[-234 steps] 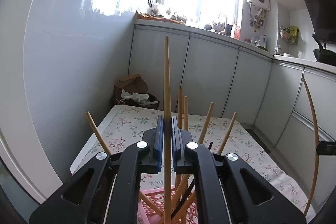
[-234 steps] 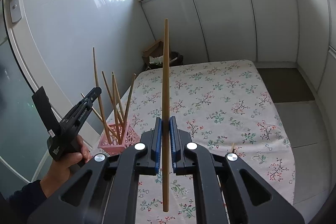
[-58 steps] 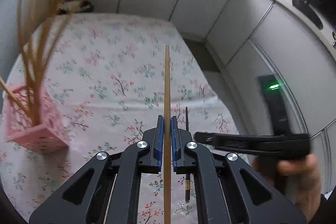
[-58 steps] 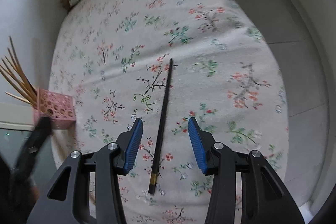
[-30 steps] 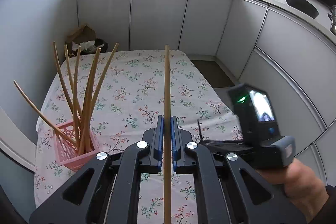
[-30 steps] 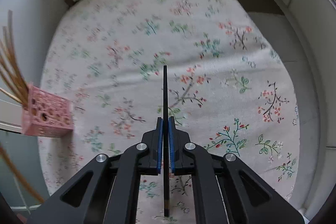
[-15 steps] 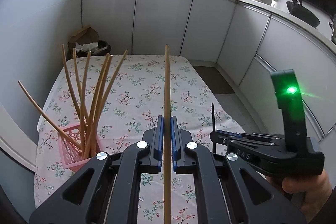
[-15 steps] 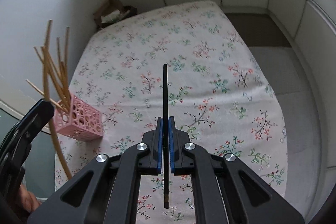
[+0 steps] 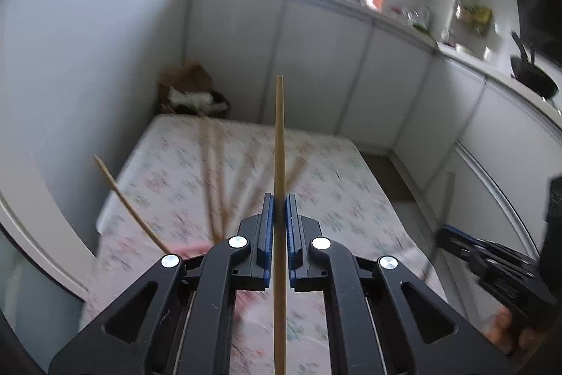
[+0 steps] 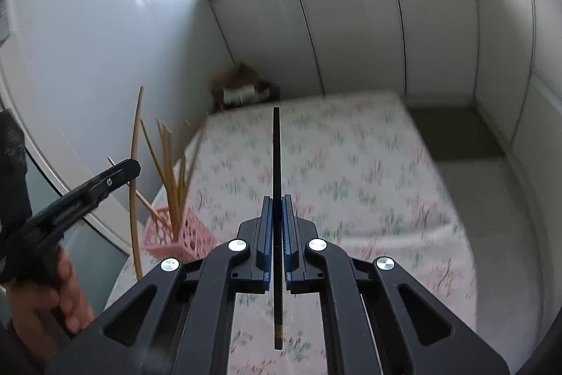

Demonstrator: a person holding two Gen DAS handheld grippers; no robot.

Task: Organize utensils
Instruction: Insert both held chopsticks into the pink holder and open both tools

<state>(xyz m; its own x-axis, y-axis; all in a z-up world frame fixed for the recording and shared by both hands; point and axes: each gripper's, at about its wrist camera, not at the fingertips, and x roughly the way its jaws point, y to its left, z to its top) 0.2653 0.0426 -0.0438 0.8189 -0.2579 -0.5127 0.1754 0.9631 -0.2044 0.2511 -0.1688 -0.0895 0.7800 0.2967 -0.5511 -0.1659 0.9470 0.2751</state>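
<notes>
The left gripper [image 9: 276, 209] is clamping a wooden chopstick [image 9: 279, 143] upright in its jaws. The right gripper [image 10: 276, 213] is pinching a black chopstick [image 10: 276, 157] the same way. Both are hanging above the floral table [image 10: 368, 164], near the pink basket [image 10: 189, 238] bristling with wooden chopsticks [image 10: 168, 164].

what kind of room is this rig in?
Most likely a home kitchen: white cabinets under a cluttered counter, a dark pan on the worktop, and a table with a floral cloth carrying a pink chopstick holder.
</notes>
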